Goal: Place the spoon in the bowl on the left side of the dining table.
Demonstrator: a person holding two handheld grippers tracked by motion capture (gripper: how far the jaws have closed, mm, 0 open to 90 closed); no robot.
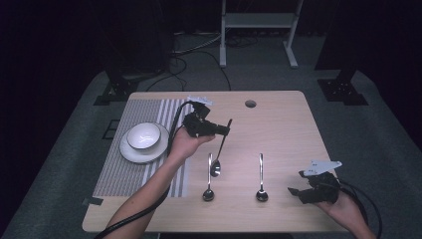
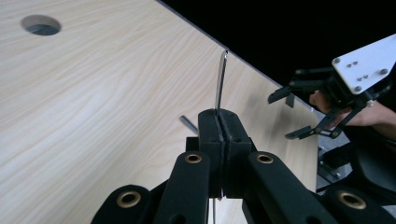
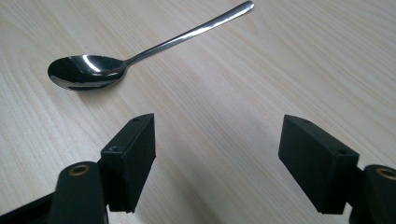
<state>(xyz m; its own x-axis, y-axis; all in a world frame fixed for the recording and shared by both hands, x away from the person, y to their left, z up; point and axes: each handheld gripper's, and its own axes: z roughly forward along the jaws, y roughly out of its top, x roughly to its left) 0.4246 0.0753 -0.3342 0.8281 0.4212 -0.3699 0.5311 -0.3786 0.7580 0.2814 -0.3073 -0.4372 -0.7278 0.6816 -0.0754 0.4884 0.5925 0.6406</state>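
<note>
A dark room with a grey carpet surrounds a pale wooden desk [image 1: 278,119] that has a round cable hole [image 1: 250,103] near its far edge. At the left lies a striped placemat [image 1: 149,112] bearing a white plate [image 1: 130,154] with a bowl [image 1: 144,135] on it.

Just right of the mat, the left gripper [image 1: 225,129] is raised above the desk, its jaws closed tight on the handle of a spoon [image 1: 219,152]. That spoon hangs tilted, bowl end low and towards the person, handle tip up and away. Below it a second spoon [image 1: 209,178] lies flat, and a third spoon [image 1: 261,177] lies to its right, both with handles pointing away from the person and bowls nearest them.

At the far right the right gripper [image 1: 296,191] rests low, jaws open and empty. The third spoon lies to its left, so this hand is the nearer one; its long axis runs across the line of the jaws, which I judge favours a grasp on the handle.

No brand, label or writing can be read.
</note>
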